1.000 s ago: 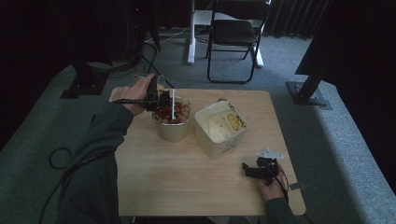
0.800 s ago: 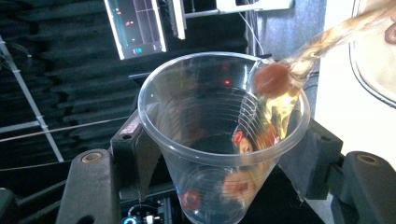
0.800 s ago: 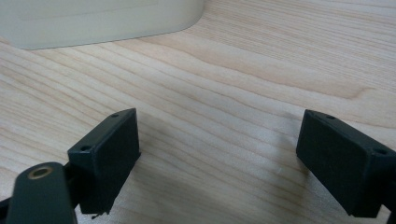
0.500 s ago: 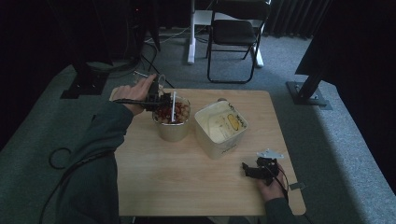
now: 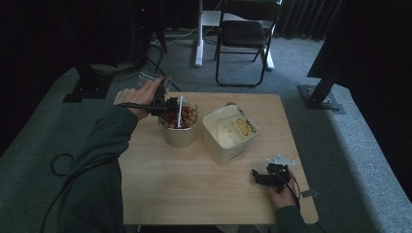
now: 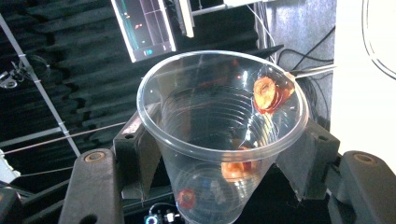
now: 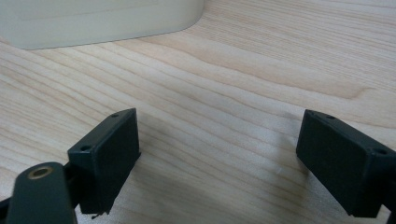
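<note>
Left gripper [image 5: 167, 104] clamps a clear cup [image 6: 222, 135], tipped over the tub [image 5: 179, 131] at far left. A few pieces cling inside. Judgement: hold the mouth over the tub and tilt further. Right gripper [image 5: 262, 177], jaws apart, rests near right on the table [image 5: 194, 194].

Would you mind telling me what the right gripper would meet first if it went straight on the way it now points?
Most likely the cream tub. The right gripper hangs open just above the wooden table, with bare wood ahead until the tub's wall; depth is hard to judge.
</note>
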`<action>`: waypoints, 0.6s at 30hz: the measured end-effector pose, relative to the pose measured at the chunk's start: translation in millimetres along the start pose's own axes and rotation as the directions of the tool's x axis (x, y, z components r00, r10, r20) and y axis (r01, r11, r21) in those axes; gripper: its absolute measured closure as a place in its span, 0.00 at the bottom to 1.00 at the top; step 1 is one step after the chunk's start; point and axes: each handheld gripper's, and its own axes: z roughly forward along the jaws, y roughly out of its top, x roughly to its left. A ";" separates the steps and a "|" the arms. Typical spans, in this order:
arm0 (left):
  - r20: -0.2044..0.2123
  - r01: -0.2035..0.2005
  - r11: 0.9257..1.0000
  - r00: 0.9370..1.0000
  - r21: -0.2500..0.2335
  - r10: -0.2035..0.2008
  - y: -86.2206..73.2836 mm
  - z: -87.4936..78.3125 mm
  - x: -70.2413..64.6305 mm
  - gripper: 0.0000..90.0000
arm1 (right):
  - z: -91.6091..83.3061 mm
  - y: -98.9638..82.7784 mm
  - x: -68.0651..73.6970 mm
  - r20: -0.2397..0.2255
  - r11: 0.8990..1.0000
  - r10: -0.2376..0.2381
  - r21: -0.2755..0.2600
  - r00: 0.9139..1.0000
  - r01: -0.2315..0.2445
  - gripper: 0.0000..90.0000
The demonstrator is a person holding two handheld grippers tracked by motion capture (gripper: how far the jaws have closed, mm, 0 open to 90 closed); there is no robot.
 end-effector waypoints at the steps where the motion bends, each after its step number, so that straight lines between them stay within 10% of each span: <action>1: -0.001 -0.008 1.000 1.000 0.001 0.008 -0.1 0.1 -0.4 0.40 | 0.0 0.0 0.0 0.000 1.000 0.000 0.000 1.000 0.000 0.14; 18: 0.001 0.004 1.000 1.000 -0.026 -0.004 5.6 -4.8 4.2 0.41 | 0.0 0.0 0.0 0.000 1.000 -0.001 0.000 1.000 0.001 0.14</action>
